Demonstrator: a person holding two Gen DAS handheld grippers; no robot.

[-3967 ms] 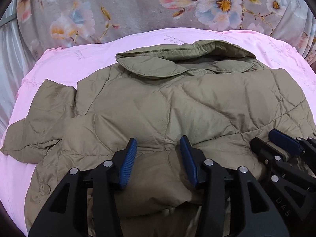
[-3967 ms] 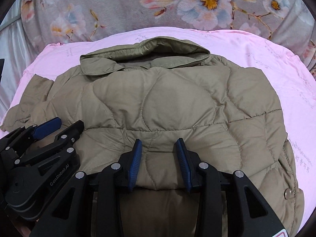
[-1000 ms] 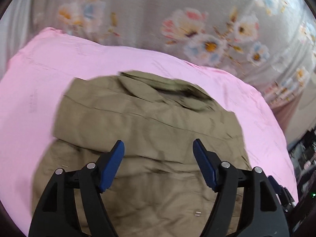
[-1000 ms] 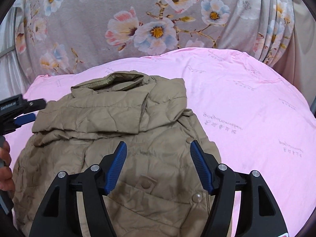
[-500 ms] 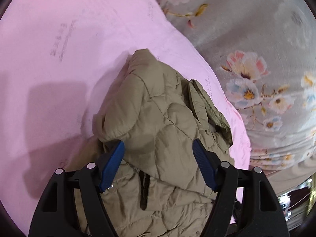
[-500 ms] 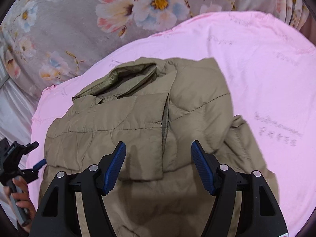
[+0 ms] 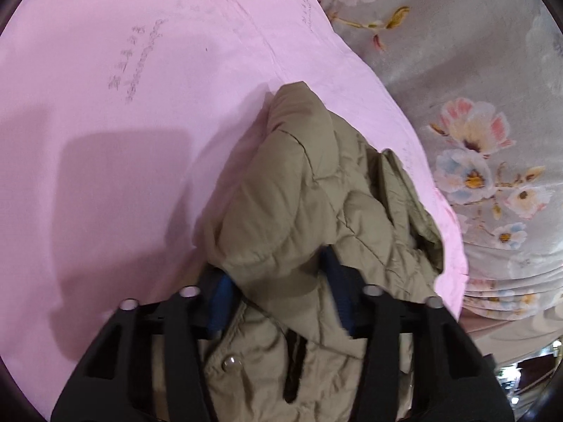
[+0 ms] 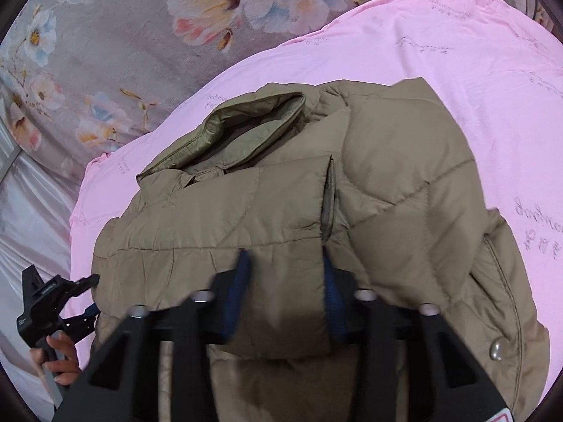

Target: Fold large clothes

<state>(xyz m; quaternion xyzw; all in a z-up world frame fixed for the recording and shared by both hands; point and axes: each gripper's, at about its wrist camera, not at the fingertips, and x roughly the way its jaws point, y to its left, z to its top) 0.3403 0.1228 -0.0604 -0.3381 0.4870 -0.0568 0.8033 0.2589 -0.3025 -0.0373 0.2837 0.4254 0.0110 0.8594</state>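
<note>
khaki jacket [image 8: 387, 190] on pink sheet [image 8: 440, 45], right hand-held gripper [image 8: 285, 274] closing on its folded edge

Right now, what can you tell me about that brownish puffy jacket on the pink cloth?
The jacket is a khaki quilted puffer with a soft, slightly shiny shell, a turned-down collar and metal snap buttons. It lies partly folded on the pink sheet, sleeves turned in over its body. The left hand-held gripper and right hand-held gripper have just been closing, each with a thick fold of its near edge between the blue pads.
</note>
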